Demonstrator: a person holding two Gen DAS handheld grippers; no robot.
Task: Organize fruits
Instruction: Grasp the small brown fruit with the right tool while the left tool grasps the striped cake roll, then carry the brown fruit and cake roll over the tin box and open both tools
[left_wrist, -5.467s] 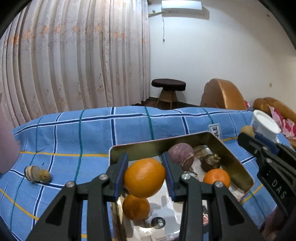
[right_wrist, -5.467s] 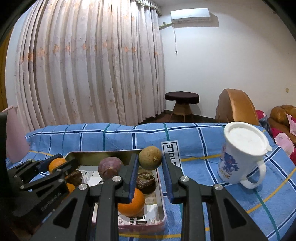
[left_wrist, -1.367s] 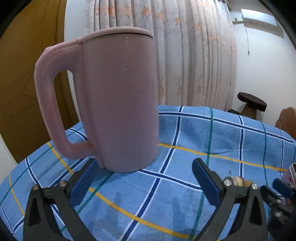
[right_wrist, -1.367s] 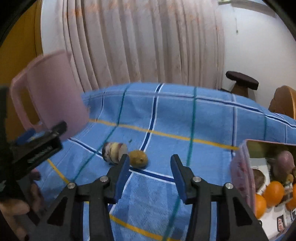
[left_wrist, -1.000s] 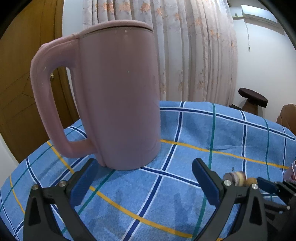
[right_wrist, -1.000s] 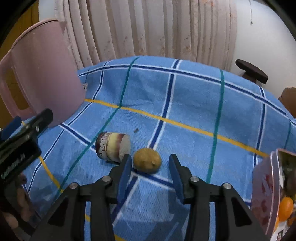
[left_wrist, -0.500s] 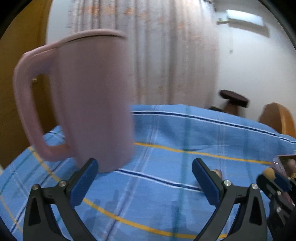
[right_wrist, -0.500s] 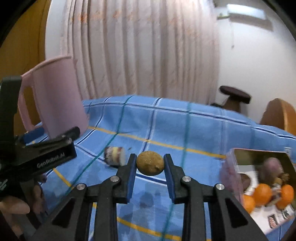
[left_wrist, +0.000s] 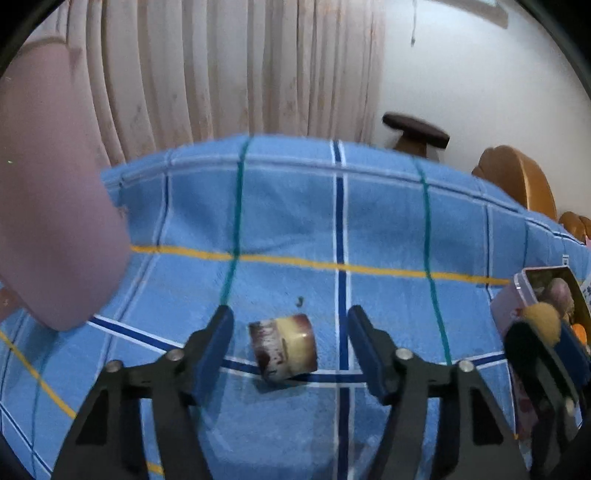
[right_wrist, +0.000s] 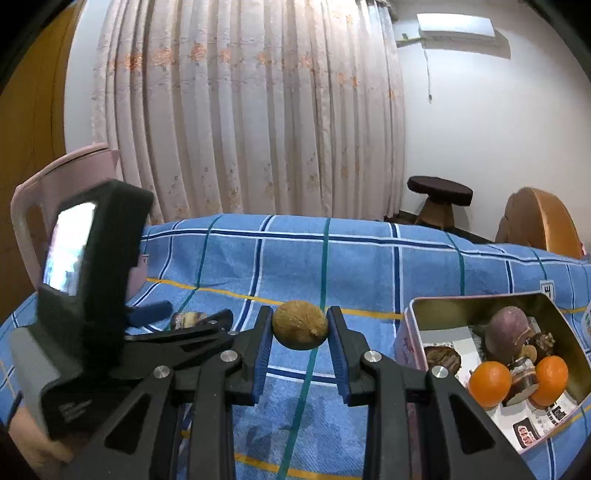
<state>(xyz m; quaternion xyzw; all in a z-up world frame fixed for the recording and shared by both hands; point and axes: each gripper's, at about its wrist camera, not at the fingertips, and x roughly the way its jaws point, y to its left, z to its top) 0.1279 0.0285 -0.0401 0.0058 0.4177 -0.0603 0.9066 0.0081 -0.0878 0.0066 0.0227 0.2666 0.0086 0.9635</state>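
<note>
My right gripper (right_wrist: 300, 329) is shut on a small brown round fruit (right_wrist: 300, 328) and holds it above the blue checked cloth, left of the metal tin (right_wrist: 476, 302). The tin holds oranges (right_wrist: 489, 384), a purple fruit (right_wrist: 506, 330) and dark pieces. My left gripper (left_wrist: 290, 345) is open, its fingers on either side of a cut purple-and-cream fruit piece (left_wrist: 283, 346) lying on the cloth. That piece also shows in the right wrist view (right_wrist: 186, 318) behind the left gripper. The right gripper with the brown fruit (left_wrist: 542, 323) shows at the right edge of the left wrist view.
A tall pink mug (left_wrist: 48, 206) stands at the left, close to my left gripper; it also shows in the right wrist view (right_wrist: 44, 192). The tin's corner (left_wrist: 532, 280) is at the right. Curtains, a dark stool (right_wrist: 439, 192) and a brown chair lie beyond the table.
My right gripper closed on the brown fruit, lifted it off the cloth and carried it towards the tin. My left gripper swung right from the pink mug to straddle the cut fruit piece.
</note>
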